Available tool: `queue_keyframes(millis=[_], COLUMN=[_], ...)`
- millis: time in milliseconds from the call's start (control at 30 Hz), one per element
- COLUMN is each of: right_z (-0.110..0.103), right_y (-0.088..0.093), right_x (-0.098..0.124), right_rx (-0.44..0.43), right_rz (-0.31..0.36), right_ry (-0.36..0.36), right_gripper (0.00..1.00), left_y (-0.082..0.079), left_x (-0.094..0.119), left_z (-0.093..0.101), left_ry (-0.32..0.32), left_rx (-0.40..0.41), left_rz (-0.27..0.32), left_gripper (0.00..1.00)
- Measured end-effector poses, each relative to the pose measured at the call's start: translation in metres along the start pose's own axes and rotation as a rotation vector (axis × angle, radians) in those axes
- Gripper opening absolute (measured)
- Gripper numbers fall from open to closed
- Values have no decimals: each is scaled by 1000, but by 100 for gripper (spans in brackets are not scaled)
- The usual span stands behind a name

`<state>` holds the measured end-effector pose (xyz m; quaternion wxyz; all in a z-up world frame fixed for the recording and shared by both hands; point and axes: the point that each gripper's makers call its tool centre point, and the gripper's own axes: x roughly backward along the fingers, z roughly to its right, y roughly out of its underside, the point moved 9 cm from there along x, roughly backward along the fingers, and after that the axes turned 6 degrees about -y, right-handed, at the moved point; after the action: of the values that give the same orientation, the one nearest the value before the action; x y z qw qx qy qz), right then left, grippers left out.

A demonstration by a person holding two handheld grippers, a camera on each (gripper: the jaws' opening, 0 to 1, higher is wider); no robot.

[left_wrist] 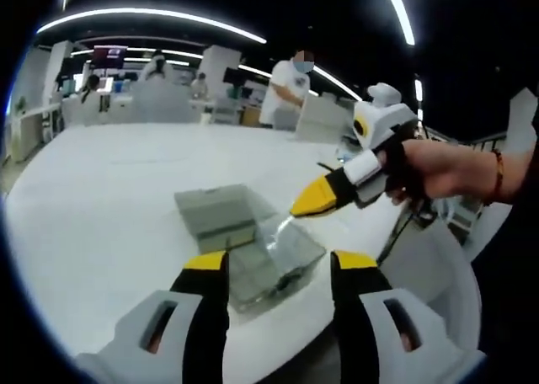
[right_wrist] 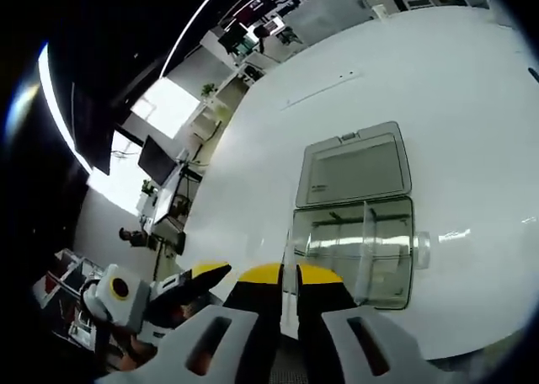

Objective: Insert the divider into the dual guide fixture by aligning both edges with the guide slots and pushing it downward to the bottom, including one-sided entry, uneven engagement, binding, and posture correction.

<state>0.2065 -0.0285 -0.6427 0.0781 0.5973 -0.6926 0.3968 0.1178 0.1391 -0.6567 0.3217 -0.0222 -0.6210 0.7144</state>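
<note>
Pinching the clear divider (right_wrist: 289,258) upright, long edge running away from it, the right gripper (right_wrist: 288,274) hangs over the fixture (right_wrist: 354,253), left gripper (left_wrist: 278,270) jaws spread.

Two grippers: the left gripper (left_wrist: 278,262) and the right gripper (right_wrist: 286,273). One clear box (right_wrist: 354,253) with one open lid (right_wrist: 354,167), just ahead of both. One thin clear divider (right_wrist: 289,262). One white worktop (right_wrist: 472,98)
</note>
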Motion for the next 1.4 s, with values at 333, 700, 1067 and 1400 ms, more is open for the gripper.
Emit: queue_keyframes(millis=[333, 700, 1067, 1400], right_z=[0, 0, 9, 8], right_y=[-5, -12, -14, -19], right_x=[-5, -15, -18, -23], right_rx=[-10, -29, -43, -47], right_rz=[-59, -137, -196, -232], right_ry=[46, 90, 135, 147], right_gripper=[0, 0, 0, 0], left_y=[0, 1, -4, -6], left_x=[5, 6, 3, 3], left_z=[-2, -8, -7, -8], left_ry=[11, 45, 57, 65], left_rx=[-59, -115, -216, -222], left_rz=[-21, -48, -42, -50], left_gripper=[53, 55, 59, 64])
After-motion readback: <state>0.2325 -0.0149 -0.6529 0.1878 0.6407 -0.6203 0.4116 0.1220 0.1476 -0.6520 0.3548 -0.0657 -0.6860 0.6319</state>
